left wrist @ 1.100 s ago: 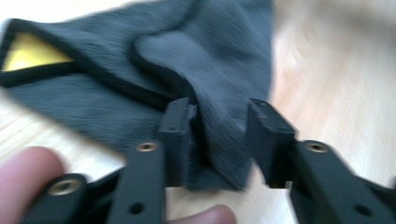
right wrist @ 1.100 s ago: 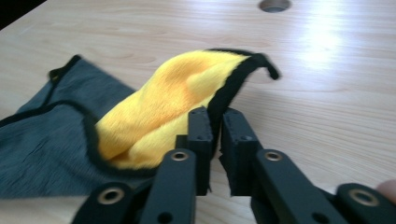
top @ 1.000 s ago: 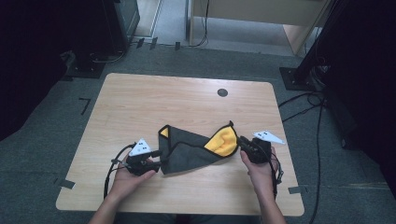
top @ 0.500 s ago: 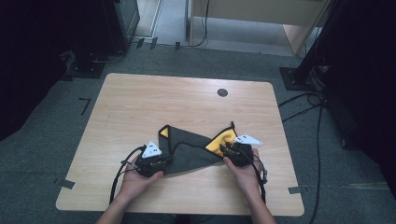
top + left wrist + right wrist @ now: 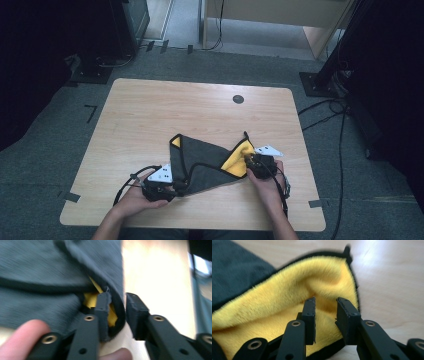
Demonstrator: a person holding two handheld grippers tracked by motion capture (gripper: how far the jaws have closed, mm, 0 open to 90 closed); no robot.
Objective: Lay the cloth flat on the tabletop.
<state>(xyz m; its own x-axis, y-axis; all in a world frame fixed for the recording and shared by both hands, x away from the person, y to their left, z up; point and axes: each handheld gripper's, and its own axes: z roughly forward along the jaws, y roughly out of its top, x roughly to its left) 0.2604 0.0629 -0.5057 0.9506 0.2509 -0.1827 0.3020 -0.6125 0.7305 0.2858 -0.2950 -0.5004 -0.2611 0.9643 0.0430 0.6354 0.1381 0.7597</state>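
Left claw (image 5: 115,312): jaws have just opened a bit, narrow gap, the cloth's (image 5: 210,162) black-piped corner hem loose between them, one jaw tucked inside the fold against the yellow lining. Right claw (image 5: 325,315): jaws narrowly apart over the yellow fleece, not clamping. Cloth is dark grey knit outside, fluffy yellow pile inside, black binding with a small loop tab; folded into a rough triangle, flat on the pale wood surface (image 5: 150,115) near its front edge. Both hands low, one at each end of the cloth, forearms coming in from the near side.
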